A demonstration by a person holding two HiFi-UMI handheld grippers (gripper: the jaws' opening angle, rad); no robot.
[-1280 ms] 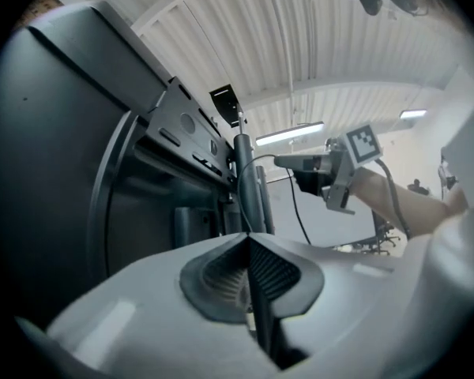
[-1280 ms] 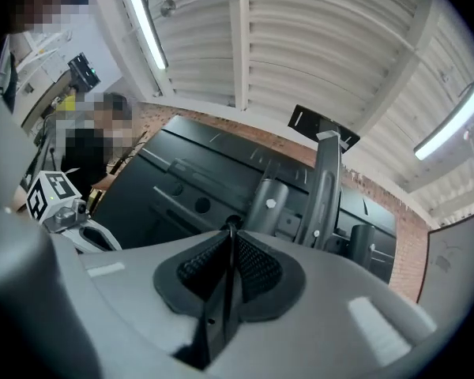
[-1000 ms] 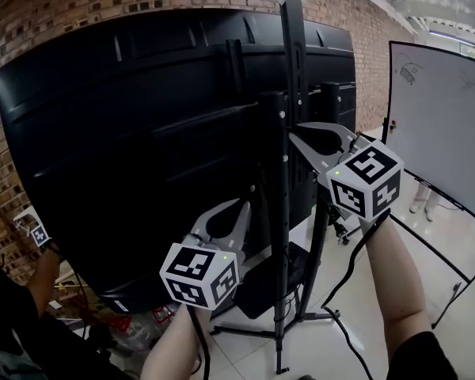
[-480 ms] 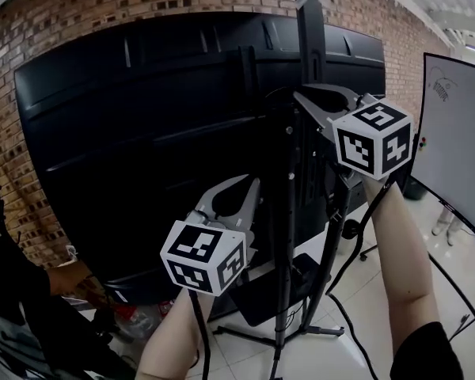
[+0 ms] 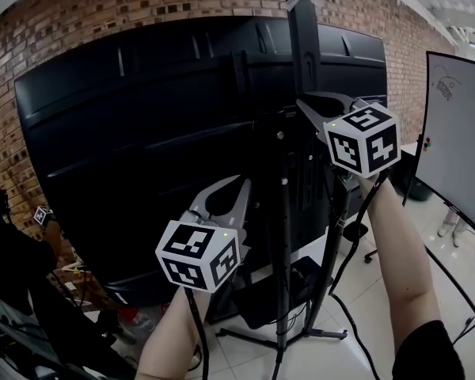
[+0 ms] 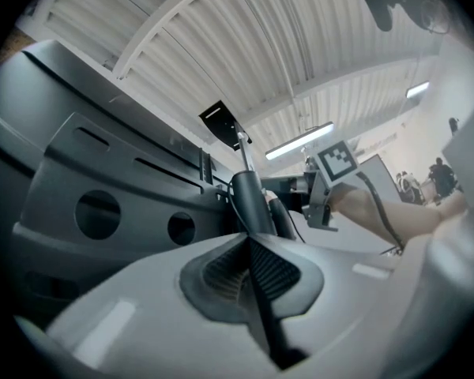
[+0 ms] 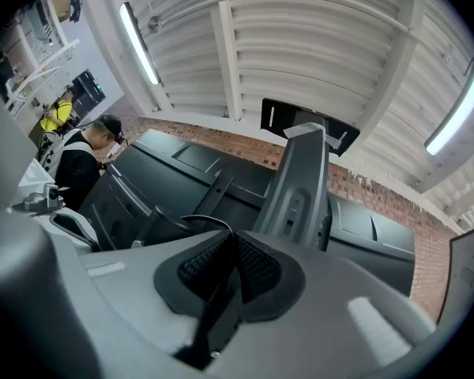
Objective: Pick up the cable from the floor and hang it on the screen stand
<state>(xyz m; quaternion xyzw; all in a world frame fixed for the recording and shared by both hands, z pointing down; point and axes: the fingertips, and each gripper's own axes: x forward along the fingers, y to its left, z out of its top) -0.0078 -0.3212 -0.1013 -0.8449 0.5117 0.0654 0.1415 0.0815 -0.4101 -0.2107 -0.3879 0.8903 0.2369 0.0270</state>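
Pinching the thin black cable (image 7: 203, 216) in the clamped right gripper (image 7: 227, 242), just ahead of which the screen stand (image 7: 300, 180) is rising, we are judging it light and floppy, best gripped mid-length, the left gripper (image 6: 249, 239) closed on nothing.

Brick wall (image 5: 79, 14), whiteboard (image 5: 459, 133), pale tiled floor (image 5: 237, 359).

The screen (image 5: 142, 149) and its stand pole (image 5: 299, 46) block the way ahead, while open floor (image 5: 467, 267) lies right, before the whiteboard (image 5: 459, 133).
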